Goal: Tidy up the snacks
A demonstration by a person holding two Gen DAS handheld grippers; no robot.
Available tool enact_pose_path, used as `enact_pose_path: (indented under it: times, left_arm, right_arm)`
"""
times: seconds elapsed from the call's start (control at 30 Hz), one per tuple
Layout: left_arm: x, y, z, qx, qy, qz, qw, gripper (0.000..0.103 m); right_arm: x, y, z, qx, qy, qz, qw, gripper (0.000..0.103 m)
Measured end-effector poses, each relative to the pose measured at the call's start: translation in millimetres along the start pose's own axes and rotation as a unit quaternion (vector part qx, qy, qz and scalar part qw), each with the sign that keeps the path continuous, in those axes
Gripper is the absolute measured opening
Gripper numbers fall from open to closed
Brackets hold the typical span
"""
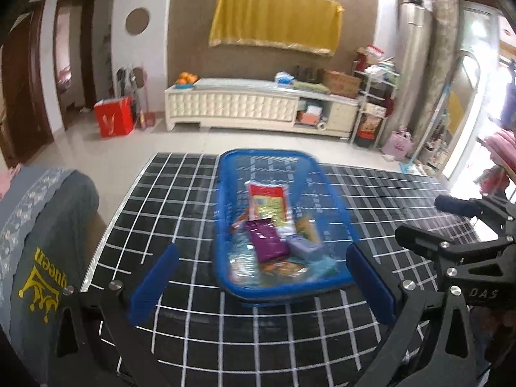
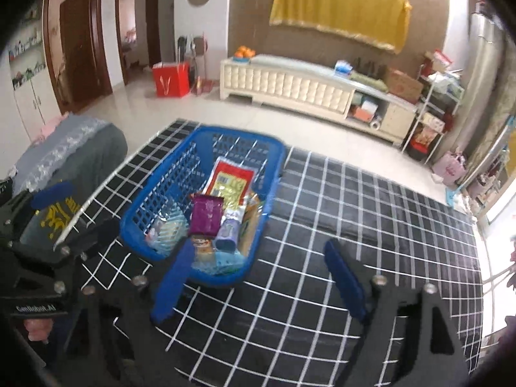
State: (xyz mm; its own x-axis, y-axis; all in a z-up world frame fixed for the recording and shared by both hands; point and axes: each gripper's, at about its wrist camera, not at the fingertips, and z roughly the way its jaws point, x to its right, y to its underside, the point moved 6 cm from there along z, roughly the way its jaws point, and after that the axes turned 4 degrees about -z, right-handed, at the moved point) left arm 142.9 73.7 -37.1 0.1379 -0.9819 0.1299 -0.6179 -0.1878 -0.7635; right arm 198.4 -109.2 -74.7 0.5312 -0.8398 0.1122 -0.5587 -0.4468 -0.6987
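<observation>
A blue plastic basket (image 1: 335, 200) (image 2: 161, 187) stands on the black table with a white grid (image 1: 180, 213) (image 2: 354, 213). Several snack packets lie in it: a red and yellow bag (image 1: 269, 201) (image 2: 230, 182), a purple packet (image 1: 267, 238) (image 2: 206, 214) and a lilac packet (image 1: 301, 245) (image 2: 227, 230). My left gripper (image 1: 261, 285) is open and empty, its blue fingers on either side of the basket's near end. My right gripper (image 2: 258, 275) is open and empty, just right of the basket's near corner; its left finger (image 2: 174, 279) overlaps the basket's front.
A grey cushion with yellow print (image 1: 42, 258) (image 2: 71, 174) lies at the table's left edge. The right gripper's black frame (image 1: 458, 251) shows in the left wrist view, and the left gripper's frame (image 2: 42, 251) in the right wrist view. A white cabinet (image 1: 258, 106) stands beyond.
</observation>
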Motion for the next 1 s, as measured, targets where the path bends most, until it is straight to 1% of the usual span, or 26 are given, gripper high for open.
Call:
enact_pose_path:
  times: [0.07,0.1,0.27,0.37,0.47,0.57,0.7,0.9,1.0]
  left_arm:
    - [14,0,-16,0.014,0.005,0.012,0.9998,0.103]
    - [20,0,-23,0.019,0.007,0.016,0.9997,0.103]
    - [51,6,-57,0.039,0.023,0.037,0.9983,0.103]
    - [67,10,-75,0.047,0.039,0.038,0.9974,0.103]
    - [84,18,-92,0.054,0.049,0.053,0.9959,0.103]
    - [100,25,-106,0.061,0.048,0.072,0.9944,0.103]
    - [118,32,-122,0.076,0.036,0.093,0.9921,0.103]
    - [124,41,-136,0.077,0.041,0.08,0.9929,0.103]
    - [123,42,-140,0.078,0.038,0.073,0.9936,0.103]
  right_arm:
    - [8,4,-23,0.021,0.013,0.006,1.0,0.102]
    - [12,6,-30,0.03,0.019,0.009,0.999,0.103]
    - [31,23,-75,0.072,0.037,0.033,0.996,0.103]
    - [35,37,-97,0.087,0.04,0.042,0.995,0.103]
    - [39,50,-116,0.101,0.046,0.054,0.992,0.103]
    - [45,62,-129,0.108,0.046,0.069,0.991,0.103]
    - [53,77,-143,0.113,0.05,0.089,0.988,0.103]
    - [55,90,-158,0.121,0.056,0.097,0.986,0.103]
    - [54,95,-164,0.124,0.051,0.099,0.986,0.103]
